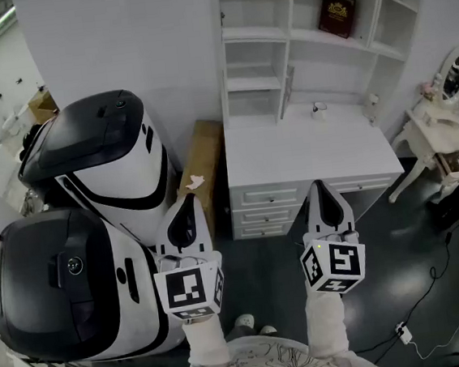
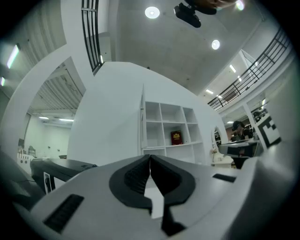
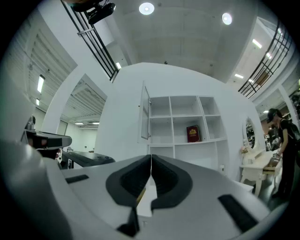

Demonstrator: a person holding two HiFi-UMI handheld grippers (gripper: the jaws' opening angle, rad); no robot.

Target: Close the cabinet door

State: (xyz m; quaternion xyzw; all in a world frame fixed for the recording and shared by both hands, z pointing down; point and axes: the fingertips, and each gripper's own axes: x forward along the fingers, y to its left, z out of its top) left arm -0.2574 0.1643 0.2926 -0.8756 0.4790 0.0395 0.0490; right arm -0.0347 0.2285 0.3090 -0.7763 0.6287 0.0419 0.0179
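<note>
Both tools are pinched shut and empty: left tool, right tool. The cabinet door stands open, edge-on to me, ahead of and above the right tool and well apart from it, at the left of the shelving. I'd lay the closed tip flat near the door's free edge and sweep slowly. The worktop juts out in between. Bulky machines crowd the left tool's outer side, while the floor lies open off the right tool.

Left tongs, right tongs side by side, near level, jaws together, empty.
</note>
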